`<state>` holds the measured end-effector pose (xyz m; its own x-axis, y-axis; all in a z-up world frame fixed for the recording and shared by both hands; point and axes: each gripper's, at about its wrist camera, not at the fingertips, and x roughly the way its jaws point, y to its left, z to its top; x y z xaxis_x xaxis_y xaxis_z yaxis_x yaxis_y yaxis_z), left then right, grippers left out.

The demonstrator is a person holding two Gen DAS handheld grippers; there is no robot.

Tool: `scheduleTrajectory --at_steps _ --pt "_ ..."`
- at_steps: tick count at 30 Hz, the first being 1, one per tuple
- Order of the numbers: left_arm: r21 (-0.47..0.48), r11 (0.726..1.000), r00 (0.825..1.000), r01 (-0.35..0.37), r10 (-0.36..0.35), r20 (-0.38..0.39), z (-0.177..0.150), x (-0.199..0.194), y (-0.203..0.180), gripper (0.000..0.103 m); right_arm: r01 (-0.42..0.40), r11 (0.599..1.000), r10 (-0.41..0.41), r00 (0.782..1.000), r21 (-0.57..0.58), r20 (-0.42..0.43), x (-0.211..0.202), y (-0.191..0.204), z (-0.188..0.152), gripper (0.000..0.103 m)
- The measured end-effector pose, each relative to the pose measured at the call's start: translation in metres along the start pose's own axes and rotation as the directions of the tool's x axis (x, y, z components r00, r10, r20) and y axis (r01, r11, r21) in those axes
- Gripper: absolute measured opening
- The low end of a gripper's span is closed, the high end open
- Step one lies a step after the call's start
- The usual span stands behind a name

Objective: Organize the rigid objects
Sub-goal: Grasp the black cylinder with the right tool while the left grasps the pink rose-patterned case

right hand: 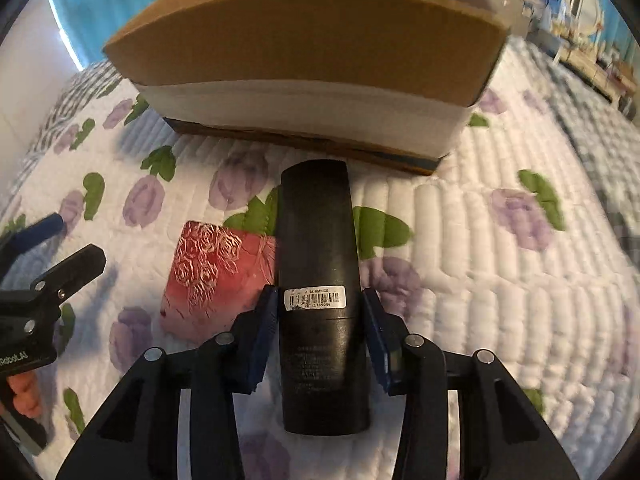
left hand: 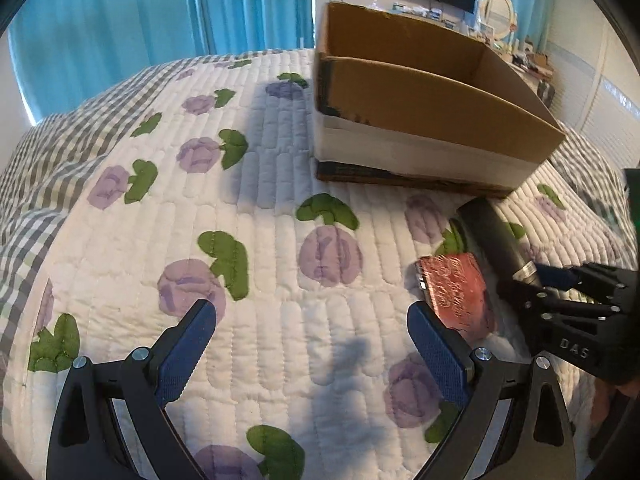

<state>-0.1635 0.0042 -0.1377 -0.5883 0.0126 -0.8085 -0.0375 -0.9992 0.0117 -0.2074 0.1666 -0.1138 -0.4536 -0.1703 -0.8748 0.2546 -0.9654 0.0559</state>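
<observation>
A black cylinder (right hand: 318, 264) with a barcode label lies on the quilt, pointing at the cardboard box (right hand: 304, 44). My right gripper (right hand: 320, 312) straddles it, a pad on each side, closed against its body. A red patterned flat case (right hand: 212, 272) lies just left of the cylinder. In the left wrist view, the left gripper (left hand: 312, 324) is open and empty over the quilt, with the red case (left hand: 456, 292) by its right finger, the cylinder (left hand: 496, 240) beyond, and the right gripper (left hand: 560, 280) at the right edge. The open box (left hand: 432, 96) stands behind.
The floral quilted bedspread (left hand: 248, 208) covers the bed. Blue curtains (left hand: 120, 20) hang behind. A dresser with a mirror (left hand: 500, 12) and a wall TV stand far off at the right. The left gripper's fingers (right hand: 60, 276) show at the right wrist view's left edge.
</observation>
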Motion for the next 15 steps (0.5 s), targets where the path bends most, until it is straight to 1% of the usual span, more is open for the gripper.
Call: scheduleTrajectory --at_steps 4,6,7,8,11,15 --pt "0.024 1.0 0.998 -0.001 0.002 -0.055 0.005 0.002 -0.019 0.098 0.073 0.997 -0.074 0.995 0.013 0.074 -0.03 -0.01 -0.01 0.041" --pt "0.024 1.0 0.998 0.012 -0.01 -0.067 0.008 0.003 -0.03 0.098 0.074 0.997 -0.078 0.993 0.038 0.09 -0.039 -0.018 -0.01 0.041" --pt "0.027 0.999 0.997 0.026 -0.024 -0.07 0.011 0.004 -0.039 0.098 0.062 0.996 -0.067 0.993 0.057 0.095 -0.044 -0.023 -0.01 0.041" --pt "0.029 0.999 0.997 0.033 -0.031 -0.073 0.012 0.006 -0.044 0.098 0.054 0.996 -0.061 0.994 0.073 0.095 -0.046 -0.026 -0.009 0.041" --pt "0.046 0.998 0.996 0.038 -0.035 -0.078 0.016 0.016 -0.065 0.098 0.087 0.992 -0.095 0.992 0.093 0.08 -0.048 -0.033 -0.009 0.041" --pt "0.067 0.997 0.995 0.042 -0.036 -0.088 0.017 0.033 -0.084 0.098 0.071 0.99 -0.079 0.995 0.125 0.057 -0.044 -0.043 -0.006 0.041"
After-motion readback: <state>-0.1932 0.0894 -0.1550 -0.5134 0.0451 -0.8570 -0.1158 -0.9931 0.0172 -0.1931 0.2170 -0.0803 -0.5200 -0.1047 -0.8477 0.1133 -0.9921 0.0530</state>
